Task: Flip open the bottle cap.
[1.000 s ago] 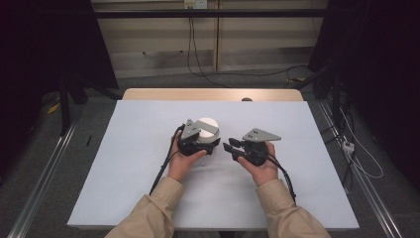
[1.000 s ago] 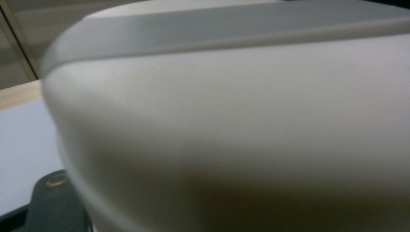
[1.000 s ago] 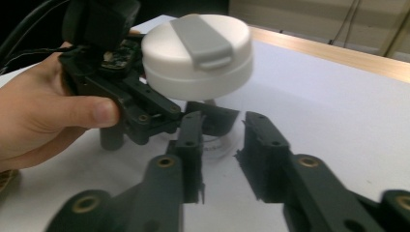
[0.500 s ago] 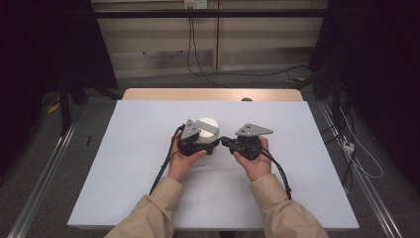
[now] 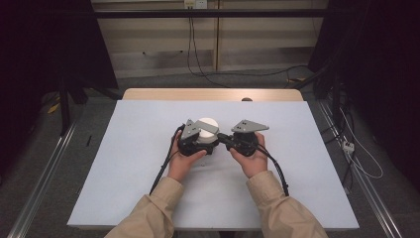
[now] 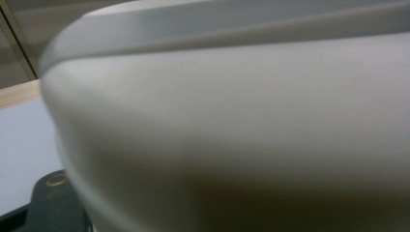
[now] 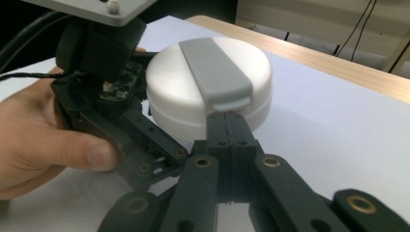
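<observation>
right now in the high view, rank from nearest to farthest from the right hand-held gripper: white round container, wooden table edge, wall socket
1. white round container: just left of the right hand-held gripper, at its closed tips.
2. wooden table edge: beyond the white mat, at the table's far side.
3. wall socket: top of the view, on the back wall.

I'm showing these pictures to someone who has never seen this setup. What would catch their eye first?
Probably the round white container with a grey latch strap over its lid, mid-table on the pale sheet. The left tool clamps its side. The right tool, jaws shut, has its tips just under the strap's raised tab.
</observation>
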Demonstrator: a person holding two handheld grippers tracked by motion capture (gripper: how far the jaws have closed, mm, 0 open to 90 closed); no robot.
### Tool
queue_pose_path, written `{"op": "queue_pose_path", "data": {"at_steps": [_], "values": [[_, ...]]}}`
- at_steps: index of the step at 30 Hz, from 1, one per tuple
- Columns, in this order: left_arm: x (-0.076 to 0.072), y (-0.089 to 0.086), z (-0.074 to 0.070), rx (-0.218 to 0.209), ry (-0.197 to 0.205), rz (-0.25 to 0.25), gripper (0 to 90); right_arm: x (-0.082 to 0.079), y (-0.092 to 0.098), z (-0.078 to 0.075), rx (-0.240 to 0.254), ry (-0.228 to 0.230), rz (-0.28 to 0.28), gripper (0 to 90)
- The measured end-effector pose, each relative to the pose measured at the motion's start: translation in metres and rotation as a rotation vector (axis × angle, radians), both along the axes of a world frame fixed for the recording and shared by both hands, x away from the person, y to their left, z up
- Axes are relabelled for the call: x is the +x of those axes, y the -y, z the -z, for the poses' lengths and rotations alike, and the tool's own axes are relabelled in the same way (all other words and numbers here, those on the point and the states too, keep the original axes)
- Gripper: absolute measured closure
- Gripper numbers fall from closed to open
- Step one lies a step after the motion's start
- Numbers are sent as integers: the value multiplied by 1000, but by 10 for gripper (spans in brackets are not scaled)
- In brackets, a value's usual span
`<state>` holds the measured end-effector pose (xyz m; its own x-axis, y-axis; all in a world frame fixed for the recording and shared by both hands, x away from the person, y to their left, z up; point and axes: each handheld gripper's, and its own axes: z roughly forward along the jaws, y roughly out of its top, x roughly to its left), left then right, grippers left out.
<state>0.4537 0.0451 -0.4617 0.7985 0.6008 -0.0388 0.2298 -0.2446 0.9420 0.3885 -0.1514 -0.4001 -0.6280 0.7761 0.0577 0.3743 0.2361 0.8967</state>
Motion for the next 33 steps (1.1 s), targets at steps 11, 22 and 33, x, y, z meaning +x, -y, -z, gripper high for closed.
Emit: {"op": "queue_pose_path", "data": {"at_steps": [11,22,33], "values": [[0,0,0,4,0,2,184,1,-8,-14,13,36,-15,900],[0,0,0,1,-2,-1,183,7,-14,-26,8,61,-15,900],[0,0,-1,1,-3,0,180,11,-16,-27,10,61,-15,900]]}}
